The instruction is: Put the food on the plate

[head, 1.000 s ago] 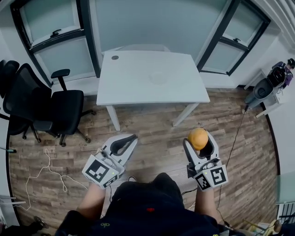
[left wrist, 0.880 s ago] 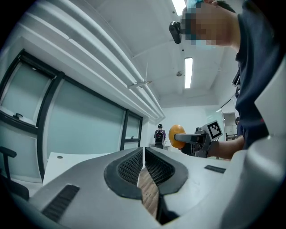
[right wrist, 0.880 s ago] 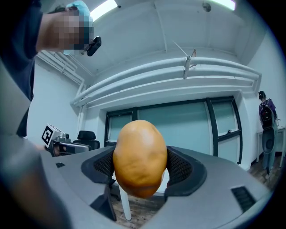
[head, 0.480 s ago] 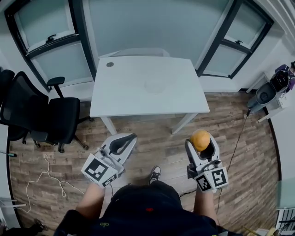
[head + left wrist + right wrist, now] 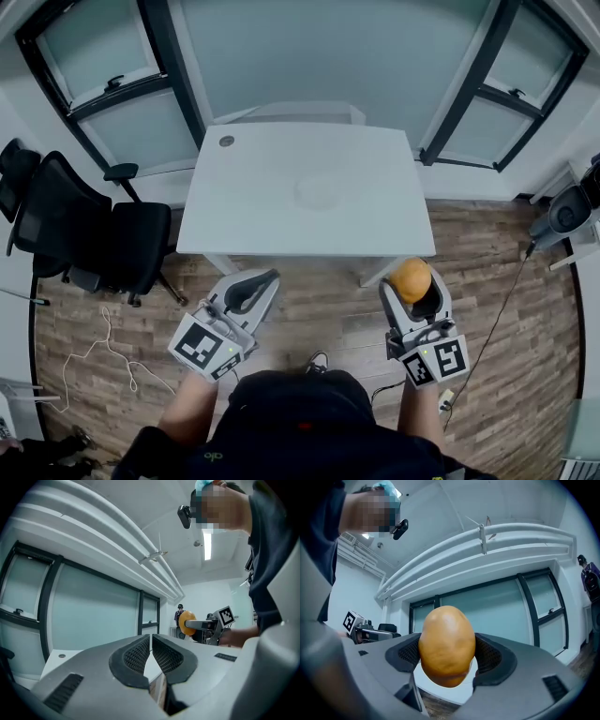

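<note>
A round orange-brown food item (image 5: 410,278) sits between the jaws of my right gripper (image 5: 412,283), which is shut on it; the right gripper view shows the food (image 5: 446,645) filling the gap between the pads. My left gripper (image 5: 251,292) is shut with nothing in it, its pads meeting in the left gripper view (image 5: 151,649), where the food (image 5: 187,623) shows off to the right. Both grippers hang above the wooden floor, short of the white table (image 5: 244,220). A pale round plate (image 5: 319,191) lies near the table's middle.
Black office chairs (image 5: 94,239) stand left of the table. Glass partitions with dark frames (image 5: 159,56) run behind it. A grey machine (image 5: 569,211) sits at the right wall, and a thin cable (image 5: 103,347) lies on the floor at the left.
The view has moved forward: the table now lies closer to both grippers. The right gripper still holds the food and the left stays shut.
</note>
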`<action>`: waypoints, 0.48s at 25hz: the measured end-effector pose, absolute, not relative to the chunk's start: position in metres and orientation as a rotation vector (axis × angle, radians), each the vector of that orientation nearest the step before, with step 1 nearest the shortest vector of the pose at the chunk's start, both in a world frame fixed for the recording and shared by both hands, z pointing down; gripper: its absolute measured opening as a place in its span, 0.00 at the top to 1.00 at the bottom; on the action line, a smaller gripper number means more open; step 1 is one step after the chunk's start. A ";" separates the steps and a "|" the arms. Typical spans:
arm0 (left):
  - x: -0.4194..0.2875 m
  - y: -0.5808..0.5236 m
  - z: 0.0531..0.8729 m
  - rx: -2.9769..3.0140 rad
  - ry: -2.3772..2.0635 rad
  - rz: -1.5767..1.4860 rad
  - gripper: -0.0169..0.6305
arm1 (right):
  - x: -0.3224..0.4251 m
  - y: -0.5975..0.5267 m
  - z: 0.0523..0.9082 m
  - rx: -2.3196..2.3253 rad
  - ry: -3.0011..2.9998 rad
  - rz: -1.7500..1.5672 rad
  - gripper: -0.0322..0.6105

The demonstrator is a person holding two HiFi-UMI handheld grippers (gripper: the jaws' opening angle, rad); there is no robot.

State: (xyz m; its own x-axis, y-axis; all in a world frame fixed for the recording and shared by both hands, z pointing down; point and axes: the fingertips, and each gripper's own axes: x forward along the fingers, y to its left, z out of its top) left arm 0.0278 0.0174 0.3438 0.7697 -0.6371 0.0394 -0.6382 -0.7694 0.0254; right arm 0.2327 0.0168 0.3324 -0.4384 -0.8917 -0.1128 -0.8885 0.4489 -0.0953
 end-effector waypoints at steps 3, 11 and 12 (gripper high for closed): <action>0.045 0.001 0.349 2.898 -1.111 0.082 0.92 | 0.255 -0.006 0.341 -1.542 2.556 -0.044 0.41; 0.059 -0.049 0.362 2.867 -1.146 0.154 0.92 | 0.286 -0.068 0.359 -1.540 2.532 -0.094 0.41; 0.059 -0.057 0.363 2.866 -1.142 0.154 0.92 | 0.285 -0.076 0.361 -1.540 2.538 -0.097 0.41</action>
